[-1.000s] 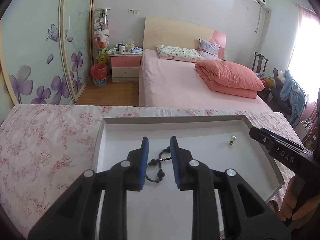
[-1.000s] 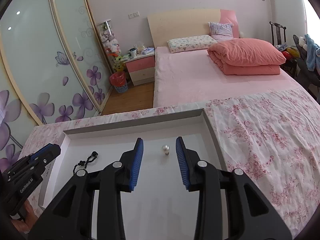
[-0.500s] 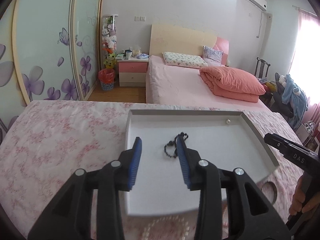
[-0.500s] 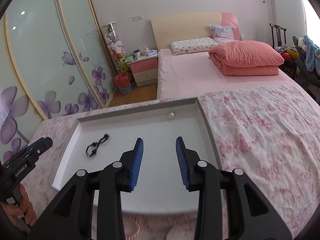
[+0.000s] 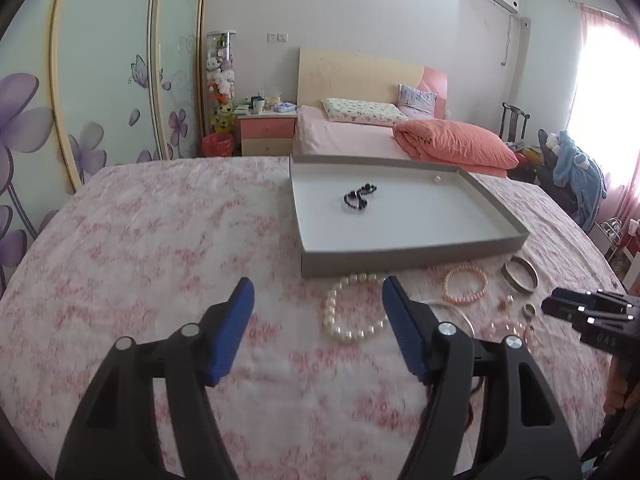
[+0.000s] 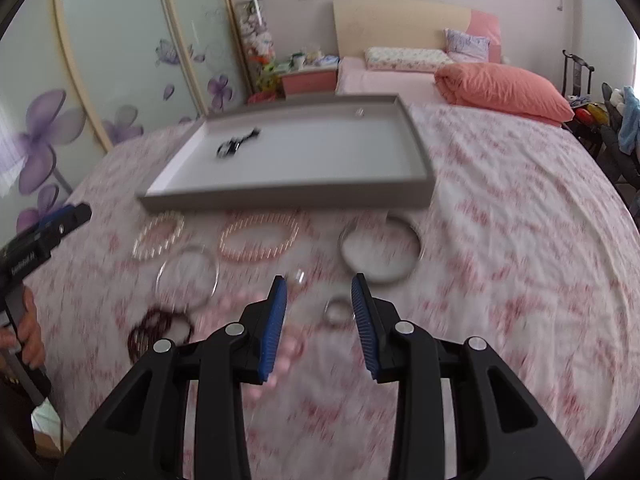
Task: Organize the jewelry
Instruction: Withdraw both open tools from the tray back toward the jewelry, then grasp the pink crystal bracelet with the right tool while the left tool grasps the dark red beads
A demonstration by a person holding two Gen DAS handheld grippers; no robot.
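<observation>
A grey tray [image 5: 404, 258] [image 6: 288, 200] lies on the floral cloth and holds a black bead bracelet [image 5: 359, 198] [image 6: 236, 143] and a small pearl piece [image 5: 437, 179] [image 6: 359, 112]. In front of it lie a white pearl bracelet [image 5: 352, 312] [image 6: 158, 236], a pink bead bracelet [image 5: 465, 283] [image 6: 260, 240], a silver bangle [image 5: 520, 273] [image 6: 380, 248], a thin clear bangle [image 6: 188, 276], a small ring [image 6: 338, 310] and a dark red bracelet [image 6: 158, 330]. My left gripper [image 5: 318, 300] is open, empty, beside the pearl bracelet. My right gripper [image 6: 320, 300] is open over the small ring.
The floral cloth [image 5: 160, 240] covers the table. Behind stand a pink bed [image 5: 360, 136], a nightstand [image 5: 266, 132], a flowered sliding wardrobe [image 5: 100, 100] and a chair with clothes [image 5: 572, 168] at right. The right wrist view is motion-blurred.
Both grippers have pulled back from over the tray to the loose jewelry in front of it. The left gripper has opened wider. The black bracelet and pearl piece stay in the tray.
</observation>
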